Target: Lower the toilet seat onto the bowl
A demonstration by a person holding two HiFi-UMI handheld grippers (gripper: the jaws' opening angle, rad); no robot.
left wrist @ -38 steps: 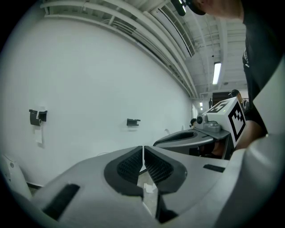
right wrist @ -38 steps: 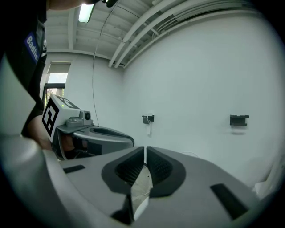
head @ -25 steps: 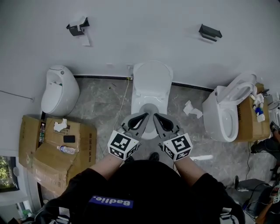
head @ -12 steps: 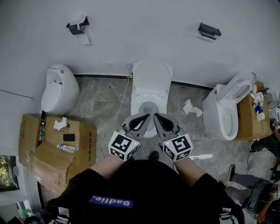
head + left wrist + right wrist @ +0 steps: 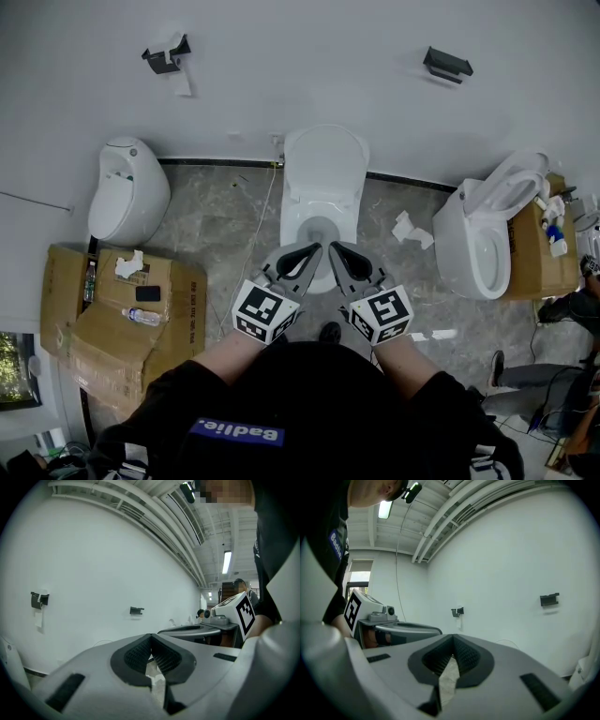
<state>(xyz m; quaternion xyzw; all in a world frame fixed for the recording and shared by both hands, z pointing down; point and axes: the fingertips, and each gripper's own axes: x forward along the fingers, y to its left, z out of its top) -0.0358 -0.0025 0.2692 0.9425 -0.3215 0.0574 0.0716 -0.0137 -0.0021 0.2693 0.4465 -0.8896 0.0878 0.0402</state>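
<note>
The middle toilet stands against the wall in the head view. Its seat and lid (image 5: 325,161) are raised upright toward the wall, and the bowl (image 5: 322,231) lies uncovered below them. My left gripper (image 5: 310,249) and right gripper (image 5: 336,249) hover side by side over the bowl's front rim. Both are shut with nothing between the jaws, and neither touches the toilet. The left gripper view shows my left gripper (image 5: 151,638) with its ribbed pads together, aimed at the white wall. My right gripper (image 5: 452,640) looks the same in the right gripper view.
A white floor fixture (image 5: 127,192) stands at the left with cardboard boxes (image 5: 112,314) in front of it. A second toilet (image 5: 487,239) with its seat up is at the right. Crumpled paper (image 5: 410,232) lies on the floor. A paper holder (image 5: 167,58) and a black bracket (image 5: 447,64) hang on the wall.
Both grippers have stayed where they were, shut. Only a person's legs at the right edge have shifted.
</note>
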